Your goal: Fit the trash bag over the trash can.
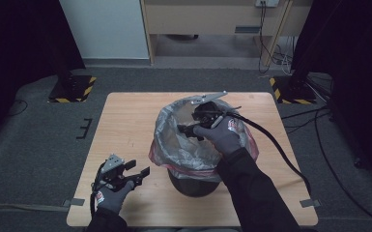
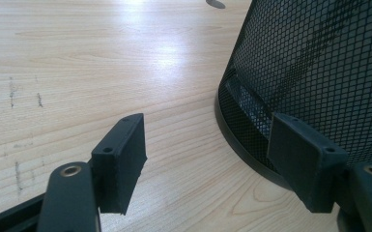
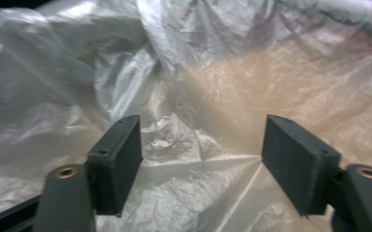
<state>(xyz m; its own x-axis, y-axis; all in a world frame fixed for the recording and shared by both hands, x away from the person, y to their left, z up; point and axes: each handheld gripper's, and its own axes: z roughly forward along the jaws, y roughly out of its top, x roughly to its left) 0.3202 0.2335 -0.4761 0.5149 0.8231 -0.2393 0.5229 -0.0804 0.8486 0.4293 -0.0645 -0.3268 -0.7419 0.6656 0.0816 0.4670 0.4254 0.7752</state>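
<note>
just below and ahead of the right gripper (image 1: 187,129): the clear bag liner (image 1: 174,140), slack inside the mesh bin (image 1: 193,186)

the right gripper reaches over the bin's mouth with its jaws spread wide and nothing between them; crumpled film of the bag liner (image 3: 188,140) lies straight ahead of the pads, apart from them; the left gripper (image 1: 142,172), also open and empty, hangs low beside the bin's base, the mesh bin (image 2: 319,72) just off its right jaw; the right one is the nearer to the film, so a pinch looks like its job.
</note>
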